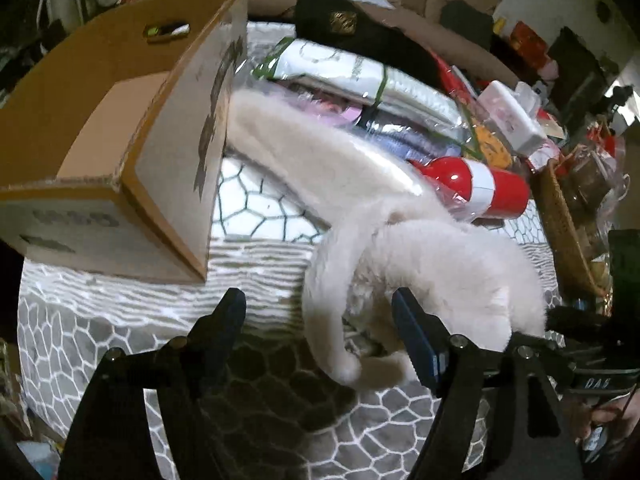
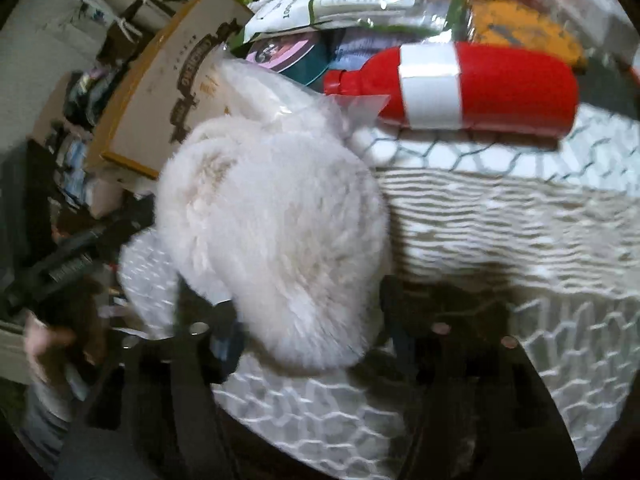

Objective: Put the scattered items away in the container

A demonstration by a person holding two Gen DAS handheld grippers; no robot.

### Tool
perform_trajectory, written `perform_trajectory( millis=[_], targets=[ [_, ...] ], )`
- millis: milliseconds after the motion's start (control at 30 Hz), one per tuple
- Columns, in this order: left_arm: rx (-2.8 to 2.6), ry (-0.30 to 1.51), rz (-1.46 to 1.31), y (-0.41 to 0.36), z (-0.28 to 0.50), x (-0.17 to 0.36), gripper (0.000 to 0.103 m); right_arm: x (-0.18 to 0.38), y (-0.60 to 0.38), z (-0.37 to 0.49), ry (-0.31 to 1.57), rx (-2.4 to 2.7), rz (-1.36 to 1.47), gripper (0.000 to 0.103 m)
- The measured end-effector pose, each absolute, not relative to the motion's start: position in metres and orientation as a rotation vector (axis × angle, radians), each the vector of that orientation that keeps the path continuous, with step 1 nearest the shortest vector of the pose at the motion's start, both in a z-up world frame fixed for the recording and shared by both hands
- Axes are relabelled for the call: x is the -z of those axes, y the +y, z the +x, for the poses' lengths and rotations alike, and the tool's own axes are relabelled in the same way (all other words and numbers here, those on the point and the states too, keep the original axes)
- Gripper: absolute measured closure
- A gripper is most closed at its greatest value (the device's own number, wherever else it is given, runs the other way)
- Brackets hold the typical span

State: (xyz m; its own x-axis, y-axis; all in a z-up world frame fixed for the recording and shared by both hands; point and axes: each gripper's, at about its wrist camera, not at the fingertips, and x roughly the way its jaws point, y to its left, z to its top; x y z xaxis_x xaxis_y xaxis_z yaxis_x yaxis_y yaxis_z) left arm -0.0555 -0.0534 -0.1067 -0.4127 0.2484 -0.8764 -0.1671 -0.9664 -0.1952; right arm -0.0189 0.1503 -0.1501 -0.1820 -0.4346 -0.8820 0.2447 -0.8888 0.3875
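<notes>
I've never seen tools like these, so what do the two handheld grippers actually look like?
Both are black. The left gripper has two angular black fingers with blue pads and silver bolt heads. The right gripper looks alike but blurred, and carries pale lettering on its body in the left view.

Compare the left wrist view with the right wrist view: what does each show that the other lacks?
Left wrist only: the cardboard box's open interior, a wicker basket at the right edge, a black item with a gold emblem behind the packets, and the left tongs standing open beside the fluffy white item.
Right wrist only: the right tongs open around that item's near end, and a hand gripping the other tool.
Both: the fluffy item, red bottle with a white band, box, and patterned cover.
</notes>
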Motion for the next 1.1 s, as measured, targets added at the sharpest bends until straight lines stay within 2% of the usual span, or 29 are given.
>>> perform_trajectory(
  millis=[100, 133, 200, 233, 300, 400, 467, 500, 533, 567, 600, 633, 700, 767, 800, 833, 867, 967, 1033, 1100],
  targets=[
    [-2.471, -0.005, -1.564, -0.052, -0.061, 0.109, 0.027, 0.153, 0.143, -0.014, -0.116, 2.128, 1.660, 0.037],
    [-2.450, -0.013, -1.589, -0.053, -0.064, 0.114, 0.027, 0.156, 0.140, -0.014, -0.112, 2.125, 1.663, 0.041],
    [-2.375, -0.026, -1.653, -0.049, -0.066, 0.129, 0.027, 0.163, 0.137, -0.015, -0.160, 2.107, 1.670, 0.063],
    [-2.353, 0.005, -1.673, -0.047, -0.064, 0.137, 0.027, 0.167, 0.140, -0.016, -0.203, 2.103, 1.680, 0.065],
    [-2.316, 0.044, -1.691, -0.042, -0.056, 0.150, 0.027, 0.173, 0.149, -0.018, -0.315, 2.097, 1.689, 0.065],
    [-2.273, 0.010, -1.688, -0.040, -0.047, 0.164, 0.027, 0.182, 0.171, -0.025, -0.559, 2.030, 1.702, 0.065],
    [-2.245, -0.016, -1.702, -0.040, -0.045, 0.171, 0.027, 0.183, 0.172, -0.026, -0.525, 2.035, 1.703, 0.062],
    [-2.242, -0.032, -1.704, -0.040, -0.045, 0.172, 0.027, 0.183, 0.170, -0.027, -0.486, 2.043, 1.709, 0.058],
    [-2.249, -0.036, -1.706, -0.039, -0.045, 0.172, 0.028, 0.183, 0.168, -0.026, -0.467, 2.063, 1.714, 0.049],
    [-2.260, -0.030, -1.704, -0.039, -0.045, 0.172, 0.028, 0.184, 0.166, -0.026, -0.443, 2.087, 1.711, 0.048],
    [-2.275, -0.025, -1.704, -0.038, -0.045, 0.173, 0.028, 0.185, 0.163, -0.025, -0.426, 2.087, 1.702, 0.050],
    [-2.289, -0.035, -1.708, -0.038, -0.044, 0.173, 0.028, 0.186, 0.162, -0.025, -0.440, 2.085, 1.687, 0.061],
    [-2.297, -0.020, -1.688, -0.032, -0.040, 0.173, 0.028, 0.189, 0.165, -0.024, -0.573, 2.070, 1.674, 0.064],
    [-2.362, 0.205, -1.644, -0.016, -0.031, 0.172, 0.042, 0.198, 0.176, -0.024, -0.780, 2.006, 1.664, 0.064],
    [-2.349, 0.314, -1.629, -0.005, -0.026, 0.174, 0.043, 0.205, 0.185, -0.023, -0.926, 1.952, 1.663, 0.064],
    [-2.350, 0.349, -1.619, -0.001, -0.022, 0.175, 0.043, 0.211, 0.193, -0.021, -1.037, 1.915, 1.667, 0.064],
    [-2.342, 0.333, -1.619, -0.003, -0.022, 0.175, 0.044, 0.216, 0.198, -0.021, -1.123, 1.877, 1.653, 0.063],
    [-2.232, 0.176, -1.666, -0.016, -0.027, 0.181, 0.054, 0.226, 0.209, -0.016, -1.272, 1.812, 1.626, 0.063],
    [-2.228, 0.309, -1.605, -0.008, -0.015, 0.178, 0.055, 0.232, 0.212, -0.014, -1.383, 1.775, 1.614, 0.063],
    [-2.214, 0.336, -1.591, -0.007, -0.011, 0.177, 0.056, 0.234, 0.211, -0.014, -1.466, 1.746, 1.609, 0.063]
  ],
)
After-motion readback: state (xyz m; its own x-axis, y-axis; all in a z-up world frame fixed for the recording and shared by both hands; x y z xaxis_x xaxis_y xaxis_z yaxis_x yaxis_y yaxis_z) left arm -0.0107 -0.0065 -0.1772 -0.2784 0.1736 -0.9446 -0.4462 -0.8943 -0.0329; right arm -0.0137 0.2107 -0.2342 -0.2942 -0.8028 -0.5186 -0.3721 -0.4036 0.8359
